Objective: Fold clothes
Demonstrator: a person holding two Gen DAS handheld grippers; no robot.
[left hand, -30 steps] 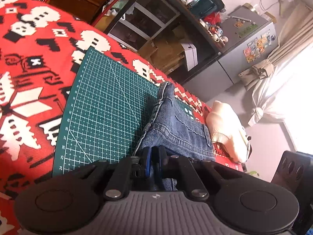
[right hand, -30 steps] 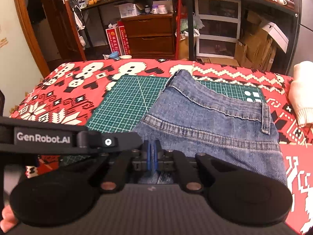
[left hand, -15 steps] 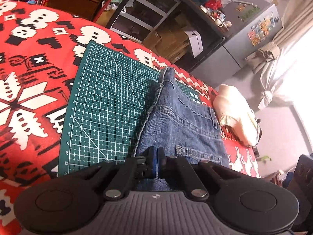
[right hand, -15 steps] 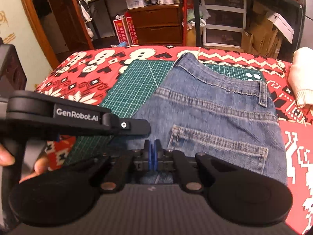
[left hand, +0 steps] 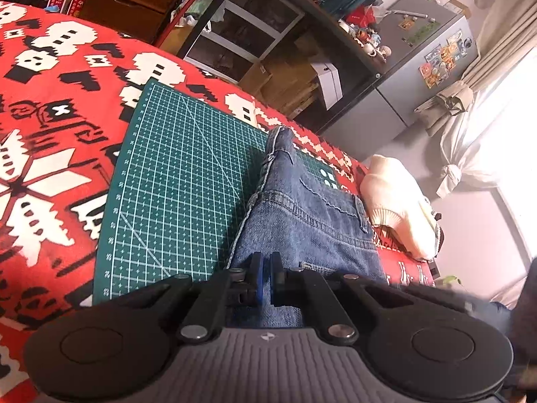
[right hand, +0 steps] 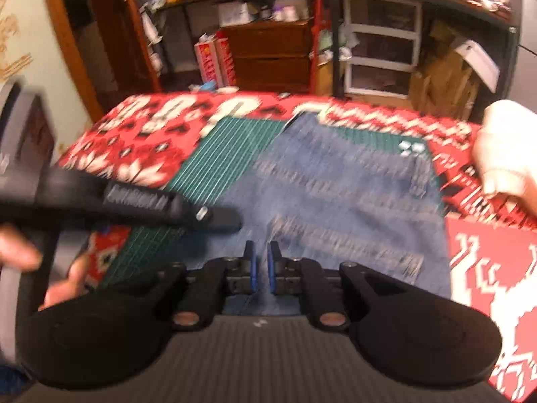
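Folded blue jeans (left hand: 308,221) lie flat on the right half of a green cutting mat (left hand: 181,184), a back pocket facing up. My left gripper (left hand: 265,268) hovers over the near edge of the jeans. It is shut, with only a sliver between its blue pads and no cloth visibly pinched. The right wrist view is blurred by motion. My right gripper (right hand: 261,258) is over the same near edge of the jeans (right hand: 342,194). Its jaws are opening, with a narrow gap and nothing between the pads. The left gripper's black body (right hand: 141,201) crosses that view at the left, held by a hand (right hand: 63,282).
The mat lies on a red, white and black patterned blanket (left hand: 50,117). A cream knitted garment (left hand: 396,208) is bunched just right of the jeans. Behind the bed stand shelves (right hand: 382,43), a wooden drawer chest (right hand: 268,53), cardboard boxes and a grey fridge (left hand: 426,63).
The jeans have settled flatter, and a back pocket now shows. The right gripper has pulled back and up, and its pads have parted slightly. The left gripper has closed a little and held its place.
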